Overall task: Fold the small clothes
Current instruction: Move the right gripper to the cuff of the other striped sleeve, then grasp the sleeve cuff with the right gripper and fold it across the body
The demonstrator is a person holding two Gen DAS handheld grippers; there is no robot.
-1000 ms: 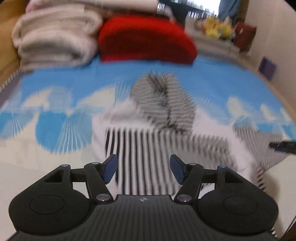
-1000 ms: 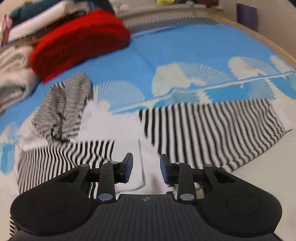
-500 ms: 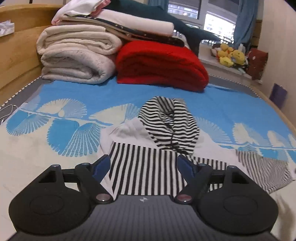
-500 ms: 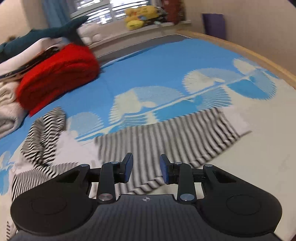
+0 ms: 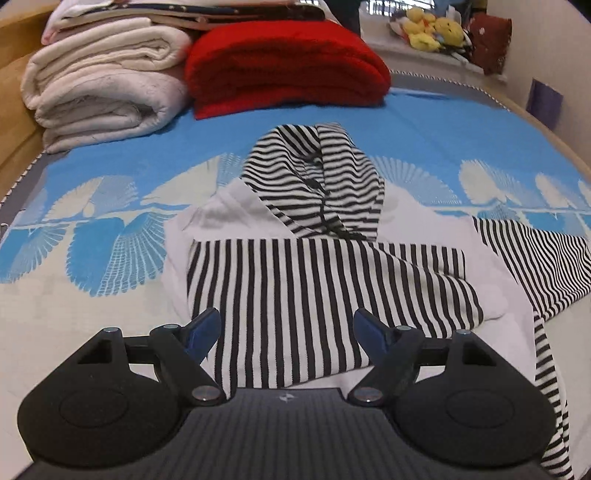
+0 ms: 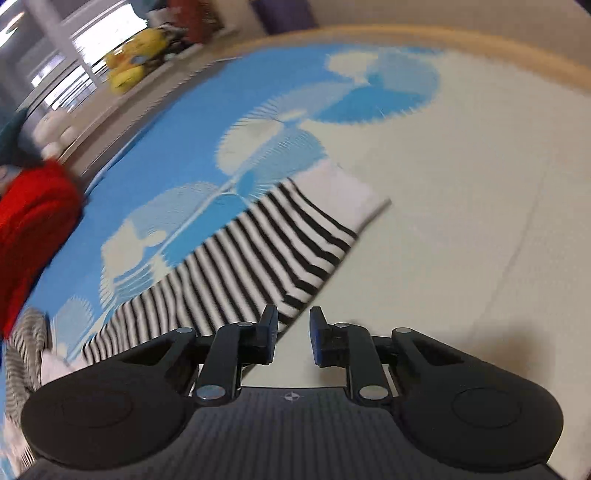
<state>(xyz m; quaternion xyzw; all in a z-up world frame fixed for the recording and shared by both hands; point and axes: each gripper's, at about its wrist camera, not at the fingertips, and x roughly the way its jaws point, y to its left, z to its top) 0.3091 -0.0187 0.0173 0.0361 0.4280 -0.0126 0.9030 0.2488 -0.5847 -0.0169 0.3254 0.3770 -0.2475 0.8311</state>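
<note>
A small black-and-white striped hooded top (image 5: 317,280) lies on the bed. Its hood (image 5: 317,181) points away and one sleeve is folded across the chest. My left gripper (image 5: 286,328) hovers over the folded sleeve, jaws wide open, nothing between them. The other sleeve (image 6: 258,258) stretches out to the side and ends in a white cuff (image 6: 343,195). My right gripper (image 6: 293,334) is just beside that sleeve's near edge. Its jaws are closing, with a narrow gap that holds only bare sheet. The left fingertip (image 6: 271,325) overlaps the sleeve's edge.
The bed sheet (image 5: 443,122) is blue with white fan shapes and cream near me. Folded white blankets (image 5: 103,85) and a red blanket (image 5: 288,62) are stacked at the far end. Yellow plush toys (image 5: 432,26) sit on a ledge. A wooden bed rim (image 6: 480,40) curves beyond the sleeve.
My left gripper opened wider and came lower and closer over the top. My right gripper swept along the outstretched sleeve toward its cuff, rolled, and narrowed its jaws.
</note>
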